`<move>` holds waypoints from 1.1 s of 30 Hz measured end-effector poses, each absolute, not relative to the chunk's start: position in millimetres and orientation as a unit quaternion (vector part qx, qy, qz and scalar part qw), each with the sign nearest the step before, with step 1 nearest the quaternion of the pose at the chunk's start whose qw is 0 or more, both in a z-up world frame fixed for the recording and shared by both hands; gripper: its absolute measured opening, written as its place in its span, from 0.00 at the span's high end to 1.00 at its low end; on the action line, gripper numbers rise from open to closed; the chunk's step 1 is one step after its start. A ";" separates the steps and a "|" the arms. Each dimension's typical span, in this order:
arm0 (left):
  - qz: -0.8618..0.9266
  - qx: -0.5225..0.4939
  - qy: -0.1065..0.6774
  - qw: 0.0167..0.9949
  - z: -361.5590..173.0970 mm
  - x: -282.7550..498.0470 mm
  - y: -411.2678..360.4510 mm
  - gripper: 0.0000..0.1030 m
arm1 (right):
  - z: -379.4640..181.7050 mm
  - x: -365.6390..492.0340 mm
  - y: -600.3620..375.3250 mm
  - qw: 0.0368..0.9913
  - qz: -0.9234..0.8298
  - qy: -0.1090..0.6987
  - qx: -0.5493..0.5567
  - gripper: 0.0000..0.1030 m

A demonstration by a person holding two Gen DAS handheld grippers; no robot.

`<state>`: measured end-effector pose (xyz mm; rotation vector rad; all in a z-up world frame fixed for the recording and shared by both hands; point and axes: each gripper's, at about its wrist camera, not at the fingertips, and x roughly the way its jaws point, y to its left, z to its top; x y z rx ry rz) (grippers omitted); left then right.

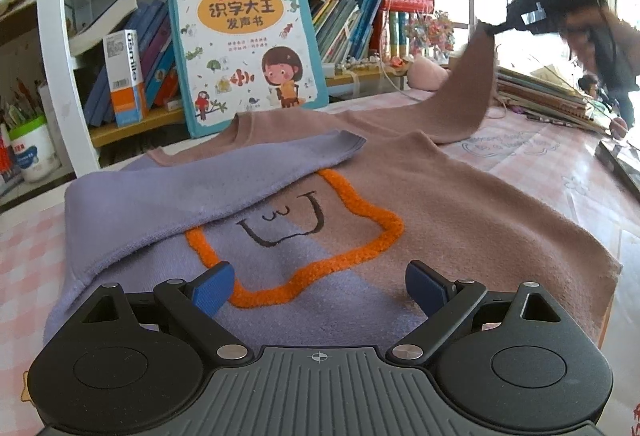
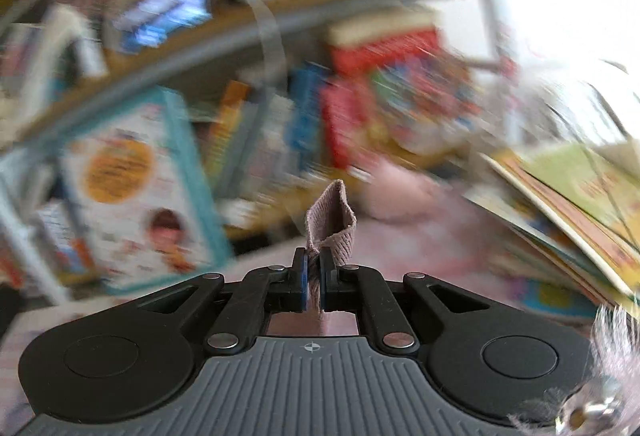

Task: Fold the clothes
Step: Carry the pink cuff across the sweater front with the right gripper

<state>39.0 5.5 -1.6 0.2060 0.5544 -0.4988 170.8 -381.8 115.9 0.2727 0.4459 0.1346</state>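
A child's sweater [image 1: 420, 204], half purple and half dusty pink with an orange fuzzy outline, lies flat on the table. Its purple sleeve [image 1: 192, 180] is folded across the chest. My left gripper [image 1: 320, 286] is open and empty, low over the sweater's hem. My right gripper [image 2: 315, 276] is shut on the ribbed cuff of the pink sleeve [image 2: 332, 220]. In the left wrist view the right gripper [image 1: 520, 16] holds that pink sleeve [image 1: 468, 84] lifted high at the far right. The right wrist view is blurred by motion.
A bookshelf with a large children's book [image 1: 244, 44] stands behind the table. A stack of picture books [image 1: 548, 92] lies at the right. A pink soft toy [image 1: 428, 74] sits behind the sweater. The table has a pink checked cover [image 1: 24, 256].
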 end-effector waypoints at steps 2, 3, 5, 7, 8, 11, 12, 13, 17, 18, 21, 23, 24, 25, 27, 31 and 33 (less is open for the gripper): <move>-0.245 0.104 0.268 0.926 -1.3 38.5 5.0 0.08 | 134.7 166.1 -355.5 0.966 0.108 0.203 0.119 0.95; -0.245 0.104 0.266 0.926 -1.2 38.2 5.1 0.08 | 143.8 163.9 -341.7 0.966 0.129 0.195 0.109 0.95; -0.247 0.105 0.263 0.927 -0.8 37.5 5.2 0.08 | 158.7 161.1 -313.7 0.964 0.171 0.182 0.093 0.95; -0.247 0.107 0.261 0.927 -0.5 36.6 4.8 0.08 | 169.6 157.9 -286.4 0.960 0.209 0.173 0.078 0.95; -0.247 0.108 0.259 0.927 -0.3 36.1 4.5 0.08 | 174.8 156.5 -272.5 0.956 0.228 0.168 0.071 0.95; -0.247 0.110 0.255 0.928 0.2 34.6 3.7 0.08 | 184.1 155.4 -233.3 0.943 0.286 0.162 0.059 0.95; -0.247 0.113 0.254 0.928 0.3 34.0 2.8 0.08 | 186.3 155.5 -220.5 0.937 0.304 0.161 0.056 0.95; -0.248 0.117 0.253 0.928 0.2 33.2 1.5 0.08 | 187.6 155.9 -208.1 0.932 0.320 0.161 0.053 0.95; -0.251 0.133 0.246 0.927 -0.4 29.3 -3.7 0.08 | 187.6 156.9 -157.6 0.910 0.377 0.167 0.034 0.95; -0.252 0.137 0.244 0.926 -0.5 28.2 -4.8 0.08 | 186.3 157.4 -144.4 0.905 0.389 0.171 0.026 0.95; -0.255 0.140 0.243 0.925 -0.4 27.7 -5.8 0.08 | 177.5 160.8 -107.3 0.890 0.417 0.186 -0.002 0.95; -0.256 0.141 0.242 0.925 -0.4 27.5 -6.3 0.08 | 166.5 166.9 -88.3 0.882 0.425 0.204 -0.013 0.95; -0.257 0.140 0.242 0.925 -0.5 27.6 -6.3 0.08 | 159.7 170.8 -79.0 0.879 0.427 0.214 -0.017 0.95; -0.257 0.138 0.243 0.925 -0.6 27.9 -6.1 0.08 | 152.0 175.3 -71.1 0.876 0.427 0.224 -0.020 0.95; -0.258 0.135 0.244 0.925 -0.9 28.5 -5.9 0.08 | 137.2 182.7 -58.5 0.872 0.425 0.242 -0.024 0.95; -0.259 0.132 0.247 0.924 -1.5 29.4 -5.7 0.08 | 111.8 190.6 -35.7 0.869 0.421 0.256 -0.052 0.95; -0.260 0.132 0.248 0.924 -1.8 29.7 -5.6 0.08 | 103.7 195.8 -25.4 0.865 0.423 0.262 -0.059 0.95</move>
